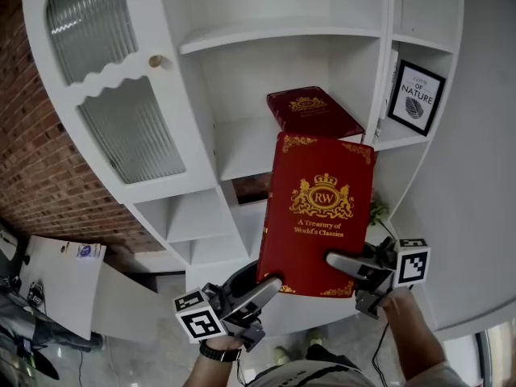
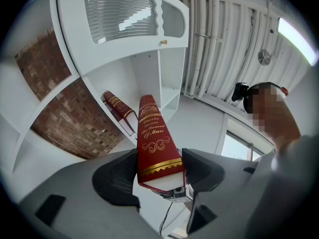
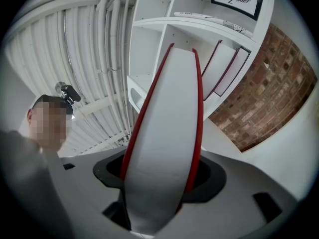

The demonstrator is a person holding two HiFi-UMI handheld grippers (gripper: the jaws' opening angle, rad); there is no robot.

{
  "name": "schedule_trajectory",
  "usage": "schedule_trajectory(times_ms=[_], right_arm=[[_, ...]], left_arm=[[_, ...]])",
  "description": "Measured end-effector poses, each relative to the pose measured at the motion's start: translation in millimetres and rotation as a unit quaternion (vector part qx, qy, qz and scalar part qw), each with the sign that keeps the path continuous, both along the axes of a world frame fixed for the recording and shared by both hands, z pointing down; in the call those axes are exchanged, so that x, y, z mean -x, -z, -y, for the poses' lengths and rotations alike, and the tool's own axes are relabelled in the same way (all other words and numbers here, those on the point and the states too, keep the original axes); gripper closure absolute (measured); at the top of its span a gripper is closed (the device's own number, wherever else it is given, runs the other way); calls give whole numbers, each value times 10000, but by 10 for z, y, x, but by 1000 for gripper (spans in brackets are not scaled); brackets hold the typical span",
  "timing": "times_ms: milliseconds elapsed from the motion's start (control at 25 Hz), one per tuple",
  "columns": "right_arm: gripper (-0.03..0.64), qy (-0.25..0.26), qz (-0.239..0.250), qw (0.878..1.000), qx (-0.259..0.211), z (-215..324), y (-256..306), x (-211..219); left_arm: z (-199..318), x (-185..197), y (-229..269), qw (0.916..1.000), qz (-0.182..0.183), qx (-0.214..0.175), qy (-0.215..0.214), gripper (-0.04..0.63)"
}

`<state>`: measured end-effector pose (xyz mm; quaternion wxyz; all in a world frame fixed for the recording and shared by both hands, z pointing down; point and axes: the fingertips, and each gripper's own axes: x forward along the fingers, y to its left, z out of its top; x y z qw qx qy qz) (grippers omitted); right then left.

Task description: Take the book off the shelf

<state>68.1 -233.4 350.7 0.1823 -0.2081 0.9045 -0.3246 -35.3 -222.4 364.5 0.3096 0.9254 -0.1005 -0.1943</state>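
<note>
Book (image 1: pixel 318 216) — head view: cover; left tool (image 2: pixel 160 174): spine

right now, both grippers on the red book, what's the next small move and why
Probably draw the red book back from the shelf, both grips kept: the left gripper clamps its spine side, the right gripper its page side, and it looks free.

Book (image 1: pixel 321 216): deep red cover, gold crest, gold lettering, gold corner ornaments, white page edges. Second book (image 1: pixel 313 110): same red, gold emblem. Shelf (image 1: pixel 282 32): white. Door glass (image 1: pixel 129 131): ribbed, grey-green. Wall (image 1: pixel 32 160): red-brown brick. Framed print (image 1: pixel 416 97): black frame, white ground, dark leaf.
</note>
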Motion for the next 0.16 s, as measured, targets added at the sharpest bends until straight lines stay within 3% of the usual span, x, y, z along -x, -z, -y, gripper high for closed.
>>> schedule_trajectory(times_ms=[160], right_arm=[[314,72,-41,10000,-12,35,9,-3]], left_arm=[[20,-7,2,10000,-11,-5,68,310]])
